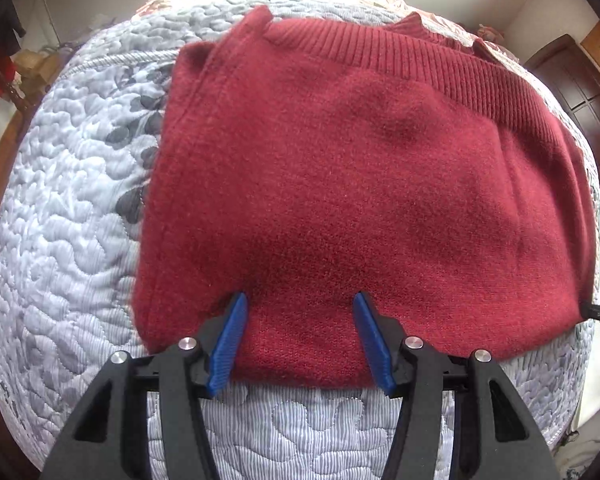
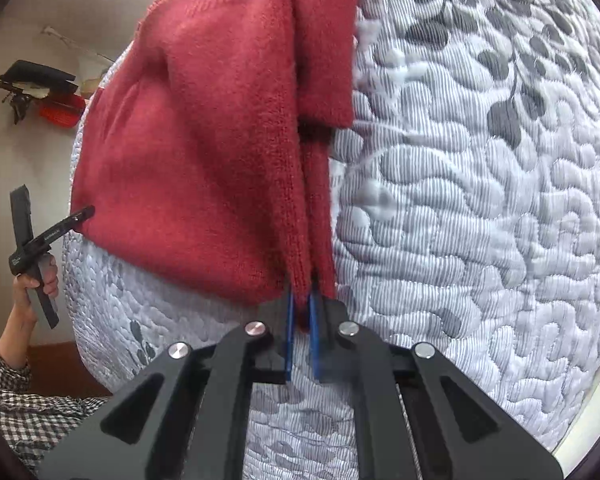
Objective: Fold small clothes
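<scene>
Red knit sweater folded flat on quilted bedspread, near edge lying between wide-spread fingers of left gripper, not pinched. Right gripper clamped on sweater's corner edge, blue pads nearly together with fabric between.

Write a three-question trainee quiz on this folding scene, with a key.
1. True or false: the left gripper is shut on the sweater.
2. Which gripper pinches the sweater's edge? A) left B) right C) neither
3. Fill in: the sweater lies on a ____.

Key: 1 false, its jaws stand open astride the near edge. 2 B, the right gripper. 3 quilt.
</scene>
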A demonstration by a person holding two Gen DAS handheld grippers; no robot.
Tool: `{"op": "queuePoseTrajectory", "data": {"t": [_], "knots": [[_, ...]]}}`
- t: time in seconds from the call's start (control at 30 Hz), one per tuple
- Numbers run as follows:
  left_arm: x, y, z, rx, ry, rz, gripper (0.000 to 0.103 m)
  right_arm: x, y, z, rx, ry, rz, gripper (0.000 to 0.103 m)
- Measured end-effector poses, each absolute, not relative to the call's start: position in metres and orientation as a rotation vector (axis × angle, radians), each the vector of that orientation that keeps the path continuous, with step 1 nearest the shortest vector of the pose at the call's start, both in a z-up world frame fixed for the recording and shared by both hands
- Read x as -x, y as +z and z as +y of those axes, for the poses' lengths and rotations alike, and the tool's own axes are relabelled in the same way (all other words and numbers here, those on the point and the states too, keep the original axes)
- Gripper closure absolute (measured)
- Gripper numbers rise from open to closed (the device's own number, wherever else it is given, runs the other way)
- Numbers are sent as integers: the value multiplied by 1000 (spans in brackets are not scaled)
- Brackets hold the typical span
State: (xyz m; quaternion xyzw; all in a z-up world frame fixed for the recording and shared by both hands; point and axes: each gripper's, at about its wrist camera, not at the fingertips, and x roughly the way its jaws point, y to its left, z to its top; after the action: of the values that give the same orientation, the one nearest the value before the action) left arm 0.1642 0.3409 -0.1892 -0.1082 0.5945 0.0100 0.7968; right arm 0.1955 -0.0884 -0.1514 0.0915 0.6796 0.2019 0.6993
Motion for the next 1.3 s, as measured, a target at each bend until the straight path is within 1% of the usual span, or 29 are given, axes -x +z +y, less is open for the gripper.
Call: {"op": "queuePoseTrajectory", "data": {"t": [0.07,0.13,0.2,0.23,0.3,0.43,0.53,0.6,0.67,0.7,0.73,0.77,0.87,0.97,1.2,1.23,1.3], "knots": [[-166,-189,339,225,20,1286,47,-196,-153,-85,-202,447,1519,97],[-168,-182,337,216,21,1290,47,-198,-145,-82,-180,449,1513,95],[-172,-169,337,240,23,1269,47,-201,-131,-79,-138,446,1481,81],[-175,-161,337,257,14,1246,47,-207,-121,-78,-99,439,1454,79],[-183,-147,335,261,3,1204,42,-217,-106,-74,-76,439,1408,79],[-210,-137,320,243,-24,1166,40,-255,-86,-67,-93,456,1328,79],[-234,-141,311,229,-30,1171,40,-286,-92,-56,-98,448,1329,79],[-244,-147,308,237,-29,1174,40,-303,-101,-58,-106,433,1347,74],[-248,-155,305,243,-27,1183,40,-315,-111,-55,-114,421,1368,76],[-255,-159,301,244,-25,1193,40,-318,-115,-56,-131,425,1377,87],[-256,-163,301,244,-22,1203,40,-321,-117,-56,-155,440,1380,93],[-257,-168,302,242,-16,1217,40,-323,-115,-57,-172,458,1376,97],[-257,-179,306,250,-6,1245,40,-324,-112,-60,-119,427,1355,98],[-255,-186,308,258,-15,1247,38,-326,-120,-73,-149,411,1381,98],[-257,-189,306,239,-15,1255,38,-323,-127,-65,-176,399,1390,96],[-256,-188,306,240,-12,1256,38,-323,-124,-65,-183,400,1382,95],[-257,-183,303,236,5,1258,39,-318,-114,-66,-211,393,1370,84]]}}
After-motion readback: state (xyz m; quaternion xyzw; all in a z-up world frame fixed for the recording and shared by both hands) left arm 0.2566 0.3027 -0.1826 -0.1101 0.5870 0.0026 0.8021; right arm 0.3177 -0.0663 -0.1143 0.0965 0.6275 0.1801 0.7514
